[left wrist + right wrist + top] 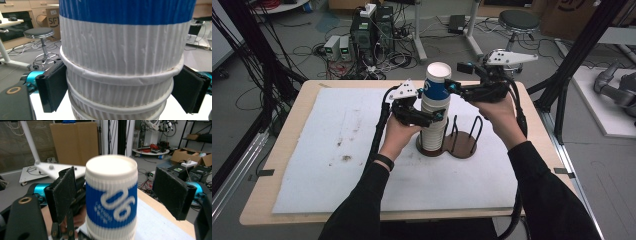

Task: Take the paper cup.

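A tall stack of paper cups [433, 120] stood upside down in a brown holder [460, 145] on the bench [302, 170], near its middle. The top cup [437, 82] had a blue band and a white bottom that faced up.

The left tongs [439, 116] were at the white cups lower in the stack. In the left gripper view the black pads [53, 87] sat against both sides of a cup rim, so the left tongs looked closed on the stack of paper cups [120, 82] to keep it steady.

The right tongs [453, 86] were up at the top cup. In the right gripper view the two black pads [63, 195] stood wide, one on each side of the top cup [112, 197], with a gap on the far side. The right tongs were not yet holding it.

The step in hand looked like taking the top cup off the stack. Next, the right tongs would likely need to squeeze the blue band and lift straight up, while the left tongs held the cups below down. A hard squeeze could crush the cup, and a crooked pull could tip the stack.

The blue band showed big white shapes like "06", read with the cup upside down. Smaller white writing sat below, too blurry to read. A cardboard box [51, 17] far behind showed the letters "SF".
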`<state>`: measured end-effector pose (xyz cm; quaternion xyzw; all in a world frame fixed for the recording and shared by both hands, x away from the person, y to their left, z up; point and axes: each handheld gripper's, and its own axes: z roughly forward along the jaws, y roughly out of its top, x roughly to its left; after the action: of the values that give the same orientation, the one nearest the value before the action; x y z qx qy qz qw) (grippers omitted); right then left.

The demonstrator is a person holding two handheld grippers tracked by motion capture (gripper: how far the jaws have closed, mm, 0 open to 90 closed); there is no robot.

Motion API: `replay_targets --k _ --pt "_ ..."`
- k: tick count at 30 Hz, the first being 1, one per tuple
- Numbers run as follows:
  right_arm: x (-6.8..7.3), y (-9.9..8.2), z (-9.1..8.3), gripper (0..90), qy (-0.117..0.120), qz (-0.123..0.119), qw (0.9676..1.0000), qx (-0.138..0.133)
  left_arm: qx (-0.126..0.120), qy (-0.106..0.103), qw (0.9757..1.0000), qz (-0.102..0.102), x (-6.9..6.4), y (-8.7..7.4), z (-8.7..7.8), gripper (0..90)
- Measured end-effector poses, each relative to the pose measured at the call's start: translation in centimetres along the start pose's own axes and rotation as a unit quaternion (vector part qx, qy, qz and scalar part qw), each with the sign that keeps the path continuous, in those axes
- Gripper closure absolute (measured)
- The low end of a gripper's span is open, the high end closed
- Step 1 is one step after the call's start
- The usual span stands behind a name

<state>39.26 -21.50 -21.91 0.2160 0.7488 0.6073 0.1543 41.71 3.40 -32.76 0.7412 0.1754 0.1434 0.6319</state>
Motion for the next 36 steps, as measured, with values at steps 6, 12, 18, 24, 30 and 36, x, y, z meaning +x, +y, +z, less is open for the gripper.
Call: replay_targets --k 6,12,18,24,30,36 --pt "-0.1 0.9 2.1 20.0 0.009 0.012 0.9996 0.023 0.001 0.000 1.0000 0.002 0.0 0.0 0.0 12.1" --pt "-0.1 1.1 3.1 30.0 0.011 0.016 0.9992 0.035 0.001 0.000 1.0000 0.000 0.0 0.0 -0.1 12.0" --pt "-0.1 1.5 2.8 30.7 0.012 0.013 0.9995 0.027 0.001 0.000 1.0000 0.001 0.0 0.0 -0.1 12.1" --pt "0.3 2.7 2.2 30.7 0.007 0.001 0.9999 0.007 0.003 0.001 1.0000 0.002 0.0 0.0 -0.1 12.1" --pt "0.8 4.6 1.1 30.7 0.006 -0.008 0.9997 -0.020 0.002 0.001 1.0000 0.003 0.0 0.0 -0.1 12.1" --pt "1.6 6.5 -0.5 30.7 0.006 -0.024 0.9978 -0.062 0.001 0.000 1.0000 0.004 0.0 0.0 -0.1 12.1"
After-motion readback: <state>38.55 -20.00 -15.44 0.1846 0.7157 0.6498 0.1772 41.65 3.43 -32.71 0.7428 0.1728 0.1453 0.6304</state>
